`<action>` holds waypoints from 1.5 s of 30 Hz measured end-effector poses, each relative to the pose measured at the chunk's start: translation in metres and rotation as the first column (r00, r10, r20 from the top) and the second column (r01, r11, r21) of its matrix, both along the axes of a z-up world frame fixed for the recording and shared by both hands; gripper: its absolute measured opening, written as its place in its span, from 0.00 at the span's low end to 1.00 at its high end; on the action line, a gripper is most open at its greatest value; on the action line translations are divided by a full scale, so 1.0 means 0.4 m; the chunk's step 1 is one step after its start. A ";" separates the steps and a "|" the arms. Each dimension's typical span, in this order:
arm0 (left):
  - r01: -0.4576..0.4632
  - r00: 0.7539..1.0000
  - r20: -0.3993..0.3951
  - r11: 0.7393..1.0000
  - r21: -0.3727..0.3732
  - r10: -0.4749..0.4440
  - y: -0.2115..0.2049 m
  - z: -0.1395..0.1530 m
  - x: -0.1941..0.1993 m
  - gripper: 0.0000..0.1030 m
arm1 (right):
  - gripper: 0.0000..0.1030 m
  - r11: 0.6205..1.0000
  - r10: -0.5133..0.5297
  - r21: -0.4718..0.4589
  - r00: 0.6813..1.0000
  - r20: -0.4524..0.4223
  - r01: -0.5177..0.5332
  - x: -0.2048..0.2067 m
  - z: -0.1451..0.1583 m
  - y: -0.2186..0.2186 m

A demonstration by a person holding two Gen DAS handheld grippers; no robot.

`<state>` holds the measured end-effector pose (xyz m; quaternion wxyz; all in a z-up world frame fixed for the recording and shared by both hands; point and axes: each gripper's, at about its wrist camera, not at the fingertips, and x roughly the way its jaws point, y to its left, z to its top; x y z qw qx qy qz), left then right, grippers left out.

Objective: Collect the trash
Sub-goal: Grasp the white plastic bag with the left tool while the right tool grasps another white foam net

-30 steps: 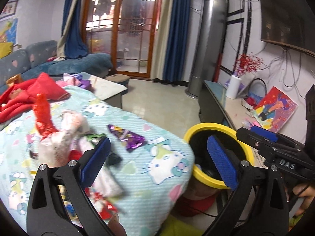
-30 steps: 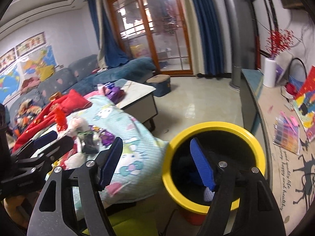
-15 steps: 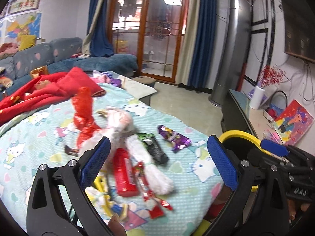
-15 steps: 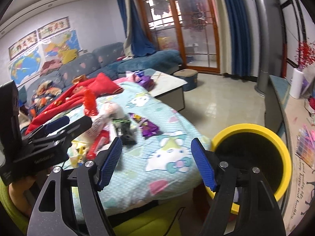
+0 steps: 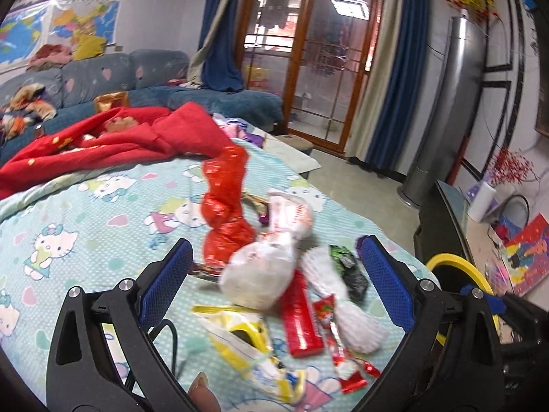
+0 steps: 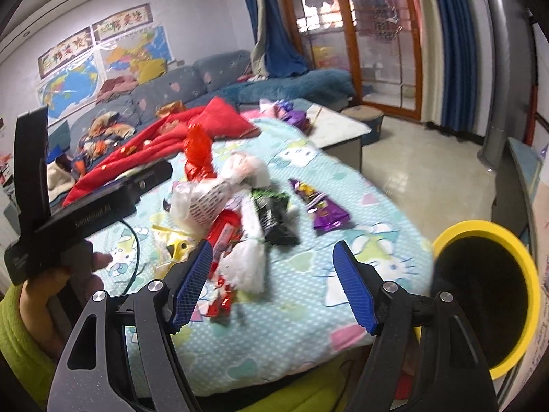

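A heap of trash lies on a light blue cartoon-print blanket [image 5: 85, 213]: a twisted red plastic bag [image 5: 224, 202], a white plastic bag [image 5: 271, 261], a red packet [image 5: 302, 316], a black and green wrapper [image 6: 272, 216] and a purple wrapper [image 6: 320, 206]. A yellow-rimmed black bin [image 6: 487, 295] stands off the blanket's right edge. My left gripper [image 5: 274, 283] hangs open over the heap, nothing between its blue pads. My right gripper [image 6: 271, 285] is open too, above the blanket's near edge, between heap and bin.
A red quilt [image 5: 103, 144] lies at the back of the blanket, with a blue sofa [image 5: 103, 79] behind it. A low table [image 6: 338, 127] stands beyond the blanket, and a low cabinet [image 5: 456, 206] with a tall grey tower [image 5: 442, 110] stands at the right. A hand in a green sleeve [image 6: 20, 322] holds the left gripper.
Both views have swung left from the yellow bin toward the trash heap. The bin has slid to the right edge and the heap now sits between the left gripper's pads. Both stay open.
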<state>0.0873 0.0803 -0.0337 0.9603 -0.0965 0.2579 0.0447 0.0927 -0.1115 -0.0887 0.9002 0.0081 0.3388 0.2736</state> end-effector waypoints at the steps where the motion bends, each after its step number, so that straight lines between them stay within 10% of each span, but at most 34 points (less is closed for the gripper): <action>1: -0.007 1.000 -0.003 1.000 -0.003 0.007 0.010 -0.002 0.004 0.88 | 0.68 1.000 0.011 -0.004 1.000 -0.015 -0.011 0.007 -0.008 0.010; 13: 0.015 0.996 -0.093 0.999 -0.046 -0.020 0.068 -0.057 0.060 0.88 | 0.58 0.998 0.059 -0.012 0.977 -0.203 -0.063 0.074 -0.101 0.084; 26: 0.056 0.988 -0.141 0.996 -0.064 -0.064 0.053 -0.112 0.101 0.86 | 0.16 0.992 0.123 0.033 0.962 -0.245 -0.118 0.061 -0.121 0.080; 45: 0.115 0.984 -0.126 0.989 -0.091 -0.126 0.041 -0.110 0.088 0.30 | 0.15 0.983 0.171 0.099 0.975 -0.144 -0.158 0.011 -0.036 0.048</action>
